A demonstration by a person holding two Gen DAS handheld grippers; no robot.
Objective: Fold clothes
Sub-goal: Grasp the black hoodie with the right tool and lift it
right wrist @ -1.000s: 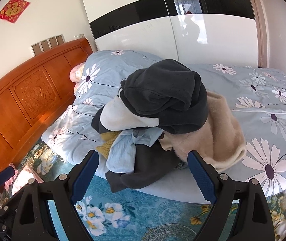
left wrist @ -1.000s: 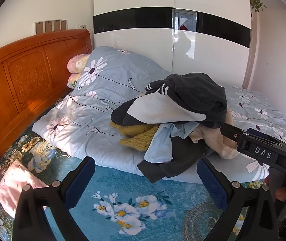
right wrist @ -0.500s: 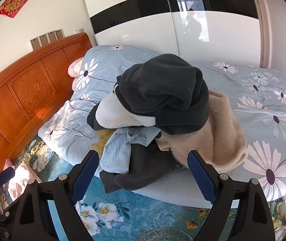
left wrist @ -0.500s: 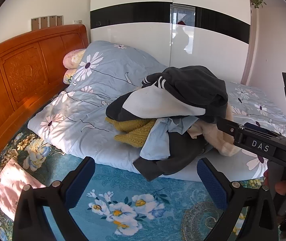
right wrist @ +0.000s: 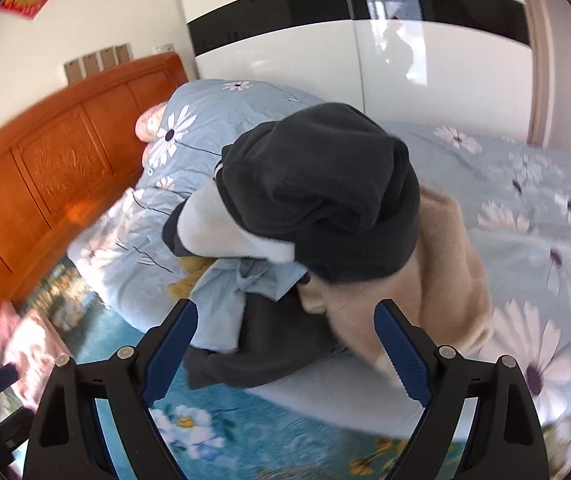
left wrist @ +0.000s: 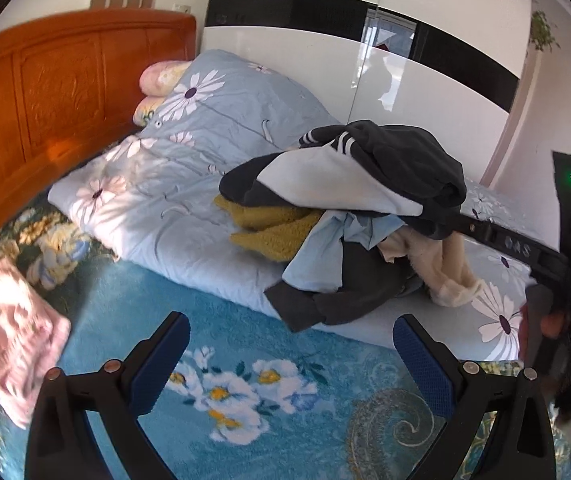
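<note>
Clothes pile sits heaped on the pale blue daisy duvet, straight ahead of both my claws, nothing touched. My right claw is spread wide and empty; the pile's lower edge shows between its blue pads. My left claw is also released, holding nothing, hovering over the teal floral bedspread with the pile well beyond its tips and to the right. Top of pile: dark grey fleece garment with a white lining, draped over everything. Under it a light blue shirt, then a charcoal piece hanging over the duvet's edge. A mustard knit pokes out on the left side, and a beige fleece slumps on the right. Far left of both claws is an orange wooden headboard; a glossy white wardrobe stands behind the bed.
</note>
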